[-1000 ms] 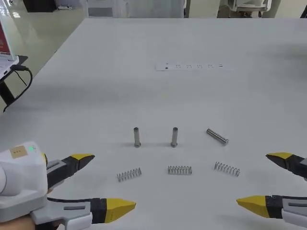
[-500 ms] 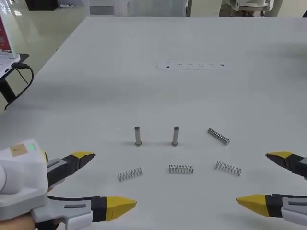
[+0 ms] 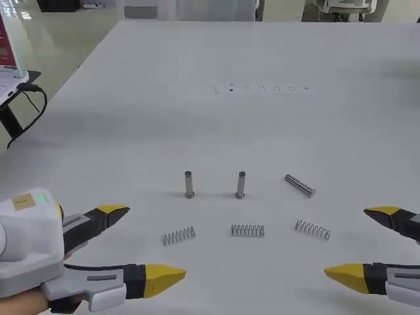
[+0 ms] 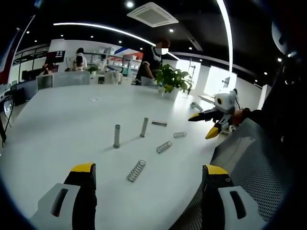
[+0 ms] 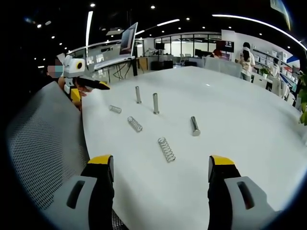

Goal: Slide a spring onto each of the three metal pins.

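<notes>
The left gripper (image 3: 154, 241) and right gripper (image 3: 346, 241), jaws wide open and empty, flank three springs (image 3: 247, 230) lying on the white tabletop (image 3: 197, 131). Just behind, two pins (image 3: 189, 184) stand upright and a third pin (image 3: 300, 186) lies flat. A socket strip (image 3: 262, 88) sits well beyond.

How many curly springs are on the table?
3. They lie in a row on the table: the left spring, the middle spring and the right spring. None seems hidden.

Bright even overhead light, soft shadows; gripper views bulge at edges.
</notes>
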